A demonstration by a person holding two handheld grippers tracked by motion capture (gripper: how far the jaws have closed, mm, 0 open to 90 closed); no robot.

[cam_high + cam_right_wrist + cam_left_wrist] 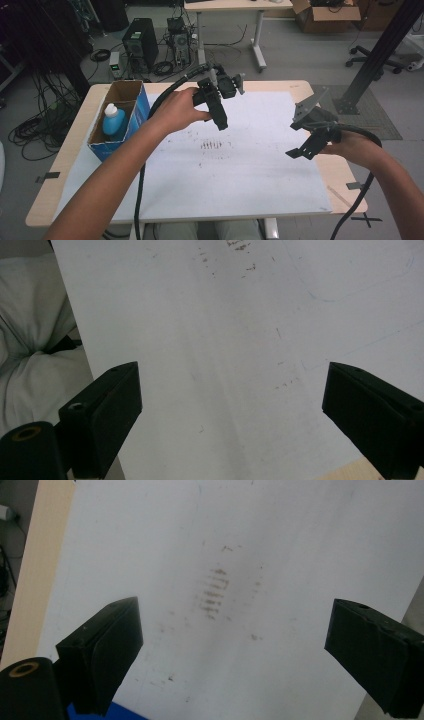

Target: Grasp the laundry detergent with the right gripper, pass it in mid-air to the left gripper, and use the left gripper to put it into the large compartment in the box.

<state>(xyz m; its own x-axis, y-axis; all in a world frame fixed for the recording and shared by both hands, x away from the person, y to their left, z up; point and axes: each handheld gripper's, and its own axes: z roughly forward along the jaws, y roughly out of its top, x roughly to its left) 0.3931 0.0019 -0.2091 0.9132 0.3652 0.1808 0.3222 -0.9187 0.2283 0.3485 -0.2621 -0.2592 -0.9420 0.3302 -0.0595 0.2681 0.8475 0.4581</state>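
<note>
Bottle (113, 120), blue with a white cap, stands in the cardboard box (131, 92) at left of frame. I hold left gripper (221, 122) and right gripper (296, 153) wide open, empty; a careless reach may topple it.

No text, label, brand or number can be read on the box (131, 112), the bottle (113, 120) or the tabletop (280, 86).
</note>
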